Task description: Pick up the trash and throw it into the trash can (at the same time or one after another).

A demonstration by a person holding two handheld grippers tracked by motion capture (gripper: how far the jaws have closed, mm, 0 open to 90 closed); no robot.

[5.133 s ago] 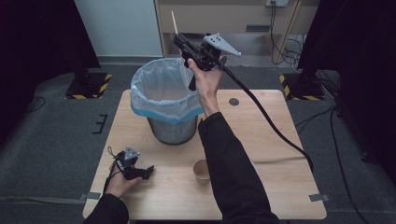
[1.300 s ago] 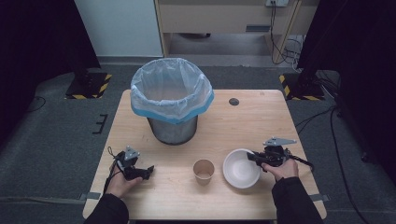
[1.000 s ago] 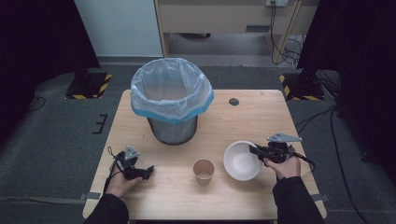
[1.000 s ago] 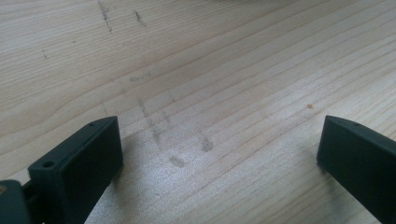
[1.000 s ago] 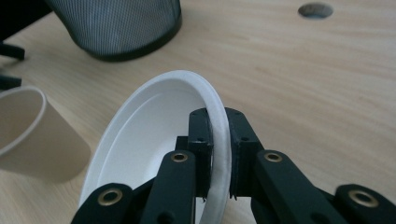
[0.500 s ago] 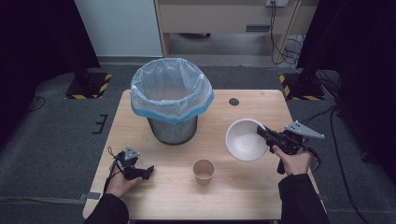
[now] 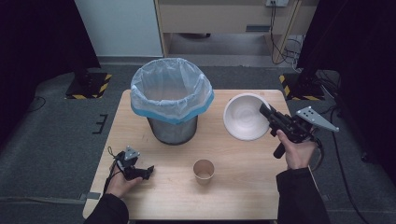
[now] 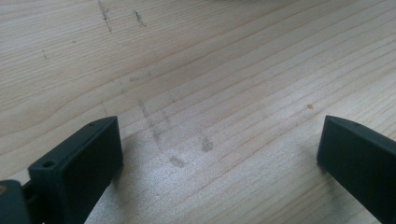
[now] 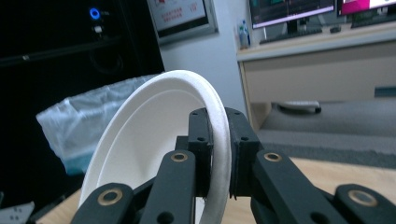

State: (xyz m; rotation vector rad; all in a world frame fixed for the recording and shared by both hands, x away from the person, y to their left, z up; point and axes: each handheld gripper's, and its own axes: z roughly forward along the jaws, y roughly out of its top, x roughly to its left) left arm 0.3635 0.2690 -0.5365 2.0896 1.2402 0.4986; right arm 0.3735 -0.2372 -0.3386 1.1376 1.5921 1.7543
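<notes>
White round paper bowl (image 7: 244, 116) hangs tilted in the air, just right of the grey metal bin w/ clear-and-blue plastic liner (image 7: 172, 100), its open face toward the camera in the high view. Right tongs (image 7: 265, 110) pinch its rim, one jaw each side of the edge; the right gripper view shows the rim (image 9: 219, 135) squeezed betw. them. Left tongs (image 7: 148, 171) rest on the pale wooden bench (image 7: 243, 186) front-left of the bin, jaws spread wide w/ bare wood betw. them. Small brown paper cup (image 7: 204, 170) stands upright in front of the bin, slightly right, well apart from both tongs.
</notes>
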